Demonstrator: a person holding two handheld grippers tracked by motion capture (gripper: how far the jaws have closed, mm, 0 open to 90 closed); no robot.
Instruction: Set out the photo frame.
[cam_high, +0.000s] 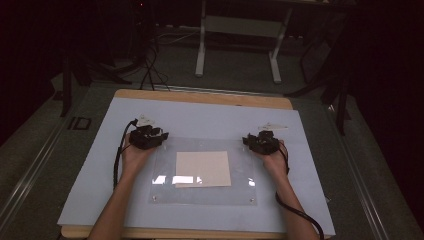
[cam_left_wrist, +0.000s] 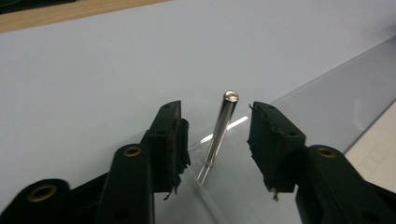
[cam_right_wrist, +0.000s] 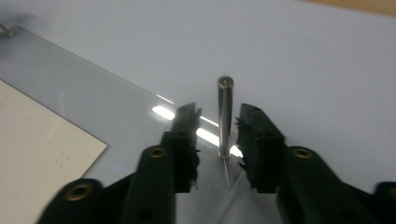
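High view shows a table (cam_high: 300, 150) with a clear sheet (cam_high: 165, 192) lying flat on a pale blue mat (cam_high: 100, 165). A tan paper (cam_high: 203, 169) lies on or under the sheet; I cannot tell which.

The left gripper (cam_high: 148, 137) sits at the sheet's far left corner. The right gripper (cam_high: 261, 142) sits at the far right corner.

At each of those corners a thin metal pin stands up from the sheet. The left pin (cam_left_wrist: 219, 133) leans a little in the left gripper view. The right pin (cam_right_wrist: 224, 116) stands straight in the right gripper view.

The left gripper's jaws are spread wide, with the left pin between them, and the pads do not touch it. The right gripper's jaws are spread less, with the right pin between them. A small gap shows on each side, so nothing is pinched.

I think both far pins are now set in place and let go. The two near corners show small spots in the high view, too small to tell if pins stand there. Pulling both grippers away without knocking the pins seems to be what is left.
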